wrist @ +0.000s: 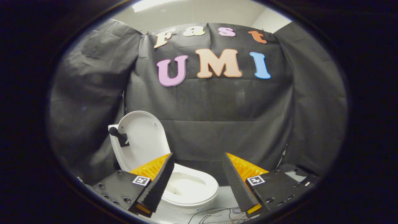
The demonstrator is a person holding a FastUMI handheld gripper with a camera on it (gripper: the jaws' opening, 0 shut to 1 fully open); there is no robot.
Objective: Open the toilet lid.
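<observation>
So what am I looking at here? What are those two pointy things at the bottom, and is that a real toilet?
The picture comes from a camera that rides on a hand-held gripper, a tool with two fingers that a person carries. The camera looks forward along those fingers, so they poke in from below. They stand apart and open, holding nothing. Beyond them is a white toilet on a pale floor. Its lid is already up, leaning back, with a small dark handle fixed to its edge, and you can see into the bowl. Thin wires lie on the floor by the fingers. Black cloth hangs behind as the booth's wall.
</observation>
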